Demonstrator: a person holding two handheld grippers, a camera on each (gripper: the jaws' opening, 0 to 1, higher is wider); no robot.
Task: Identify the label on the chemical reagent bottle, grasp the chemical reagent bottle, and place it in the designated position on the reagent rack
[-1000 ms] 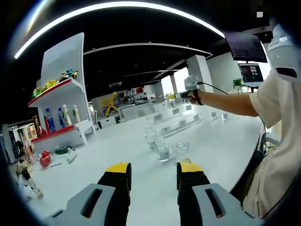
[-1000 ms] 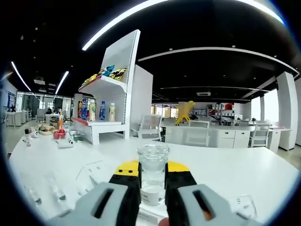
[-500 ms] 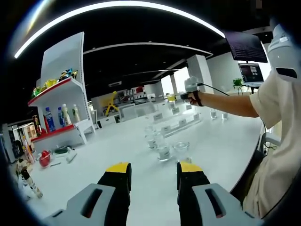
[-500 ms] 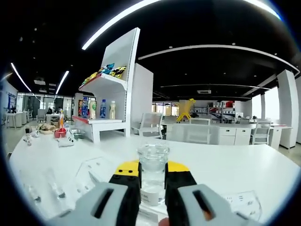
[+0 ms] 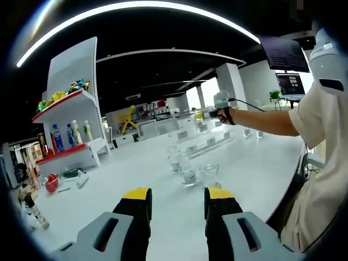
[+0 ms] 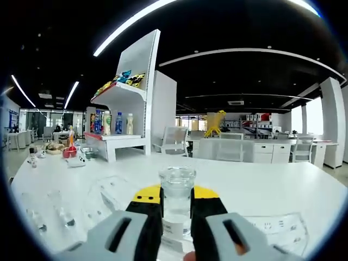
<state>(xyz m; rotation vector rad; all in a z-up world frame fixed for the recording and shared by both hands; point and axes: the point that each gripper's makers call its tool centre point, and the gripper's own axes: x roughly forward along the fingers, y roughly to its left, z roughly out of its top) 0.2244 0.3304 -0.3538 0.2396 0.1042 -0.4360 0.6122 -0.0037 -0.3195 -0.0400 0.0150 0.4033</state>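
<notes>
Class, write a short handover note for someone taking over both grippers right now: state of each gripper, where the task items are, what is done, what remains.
Right gripper: shut on a clear glass bottle, held upright above the white table.
Left gripper: open, holding nothing, hovering over the table.
Clear rack: across the table in the left gripper view, near the outstretched arm; more small bottles stand in front of it.
Done: bottle grasped.
Left: read its label, set it in its marked rack spot.
</notes>
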